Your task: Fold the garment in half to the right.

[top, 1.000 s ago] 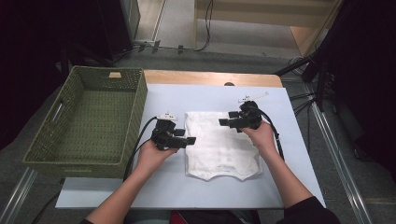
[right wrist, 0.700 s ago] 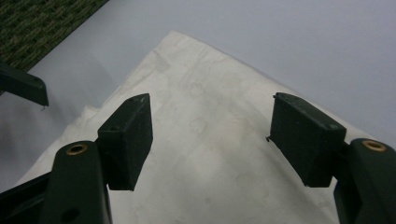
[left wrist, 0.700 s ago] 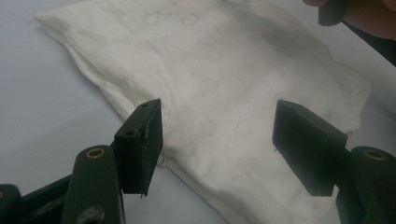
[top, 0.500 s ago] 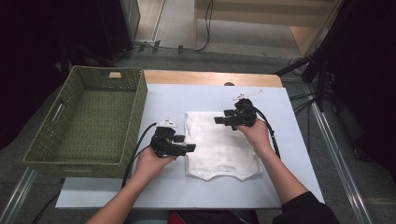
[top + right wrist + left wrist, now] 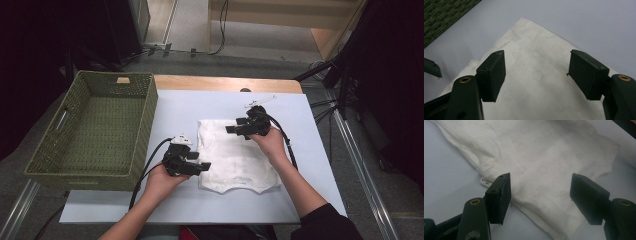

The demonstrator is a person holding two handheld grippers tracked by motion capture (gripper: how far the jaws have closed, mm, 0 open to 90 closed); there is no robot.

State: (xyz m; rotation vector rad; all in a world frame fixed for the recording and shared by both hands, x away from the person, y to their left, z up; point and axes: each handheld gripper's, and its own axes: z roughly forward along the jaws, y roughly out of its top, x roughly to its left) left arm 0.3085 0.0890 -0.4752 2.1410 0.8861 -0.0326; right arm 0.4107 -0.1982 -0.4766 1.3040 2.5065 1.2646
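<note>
A white folded garment (image 5: 235,157) with a faint printed pattern lies flat on the pale blue table top (image 5: 200,107). My left gripper (image 5: 202,166) hovers at the garment's left edge, near its lower corner, jaws open. In the left gripper view the garment (image 5: 544,162) lies under the open gripper (image 5: 540,195), and a small label (image 5: 486,181) sticks out at its hem. My right gripper (image 5: 234,129) stands open over the garment's upper part. The right gripper view has the garment's corner (image 5: 536,67) between and beyond the open gripper (image 5: 537,72), with nothing pinched.
A deep green woven basket (image 5: 90,130) stands on the left of the table, next to my left hand. Its weave (image 5: 444,15) appears at the top left of the right gripper view. A wooden strip (image 5: 225,84) runs along the table's far edge. Cables trail from both grippers.
My left gripper has slid down along the garment's left edge toward the near side of the table. The right gripper has barely shifted. The garment lies as before.
</note>
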